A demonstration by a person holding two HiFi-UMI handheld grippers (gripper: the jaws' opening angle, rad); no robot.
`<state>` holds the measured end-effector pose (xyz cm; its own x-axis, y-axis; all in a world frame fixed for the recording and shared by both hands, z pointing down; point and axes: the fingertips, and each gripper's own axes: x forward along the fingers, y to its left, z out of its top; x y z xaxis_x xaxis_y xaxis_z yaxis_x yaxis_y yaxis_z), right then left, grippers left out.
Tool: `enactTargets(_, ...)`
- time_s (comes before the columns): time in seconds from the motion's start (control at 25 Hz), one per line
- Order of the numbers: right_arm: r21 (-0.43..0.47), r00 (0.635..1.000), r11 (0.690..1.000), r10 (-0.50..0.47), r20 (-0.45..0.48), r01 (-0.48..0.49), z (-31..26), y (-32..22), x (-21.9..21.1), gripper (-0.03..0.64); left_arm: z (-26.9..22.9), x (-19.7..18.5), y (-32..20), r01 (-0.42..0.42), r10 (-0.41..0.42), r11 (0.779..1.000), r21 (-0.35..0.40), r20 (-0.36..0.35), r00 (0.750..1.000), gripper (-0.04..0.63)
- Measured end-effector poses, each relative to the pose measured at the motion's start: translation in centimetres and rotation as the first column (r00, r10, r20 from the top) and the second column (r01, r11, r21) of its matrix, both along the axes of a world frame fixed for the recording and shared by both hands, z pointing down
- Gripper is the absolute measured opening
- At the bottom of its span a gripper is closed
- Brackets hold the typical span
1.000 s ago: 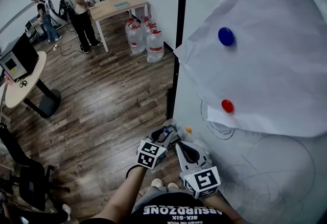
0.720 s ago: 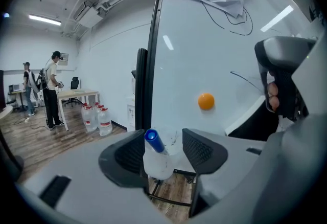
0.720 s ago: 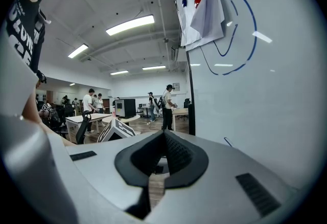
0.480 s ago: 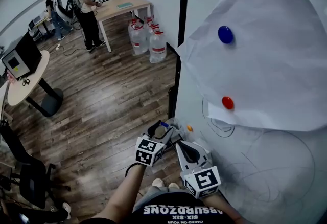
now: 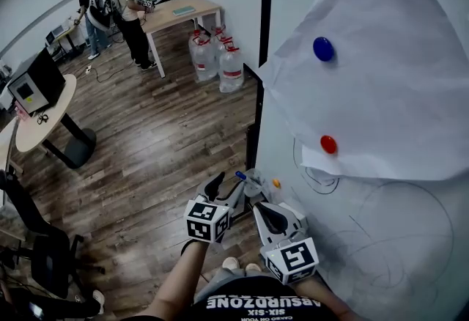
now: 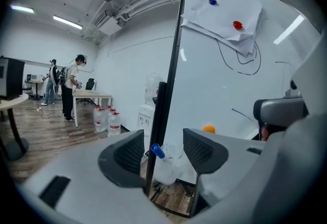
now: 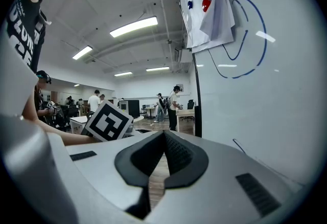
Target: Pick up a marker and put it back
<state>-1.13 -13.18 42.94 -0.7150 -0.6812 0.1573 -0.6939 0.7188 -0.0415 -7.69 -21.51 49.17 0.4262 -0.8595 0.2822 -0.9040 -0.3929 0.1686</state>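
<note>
Marker (image 6: 157,151), blue-capped, sits at the whiteboard's (image 6: 219,80) lower edge, loose between my left tongs (image 6: 163,146), whose jaws have just been opening and stand wide. My right tongs (image 7: 164,159) are closed and empty. I judge the marker light, stiff and slick; I'd grip mid-barrel.

The person's black shirt (image 5: 262,303) bore white print, seen upside down from the head view, that read "ABSURDZONE" and next to it "SIX-SIX". A further, smaller line could not be read. The left cube (image 5: 206,221) and the right cube (image 5: 295,259) carried black-and-white code squares, without letters or numbers.
</note>
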Motion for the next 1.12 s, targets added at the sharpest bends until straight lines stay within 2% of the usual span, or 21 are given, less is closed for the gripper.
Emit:
enactTargets(0.12,0.006,1.000,1.000,-0.006,0.001,0.006,-0.1,0.1,-0.1,-0.003,-1.1,-0.5,0.7,0.029,-0.029,0.999,0.015,0.002,1.000,0.220)
enactTargets(0.24,0.005,1.000,1.000,-0.007,0.006,0.007,-0.1,0.3,-0.1,-0.002,-2.2,-0.7,1.4,0.051,-0.051,0.998,0.041,0.004,0.999,0.180)
enactTargets(0.52,0.026,1.000,1.000,-0.011,0.015,0.011,-0.5,0.6,-0.2,-0.003,-4.1,-0.7,3.2,0.072,-0.071,0.993,0.095,-0.018,0.997,0.018)
enactTargets(0.76,0.027,1.000,1.000,-0.013,0.023,0.013,-0.4,0.7,-0.3,-0.003,-4.2,-0.4,4.9,0.085,-0.086,0.992,0.097,0.006,0.996,0.006)
enactTargets(1.12,0.026,0.998,0.998,-0.053,0.016,0.053,-0.2,1.5,-1.2,-0.003,-4.6,0.1,7.2,0.092,-0.089,0.990,0.107,-0.031,0.996,0.006)
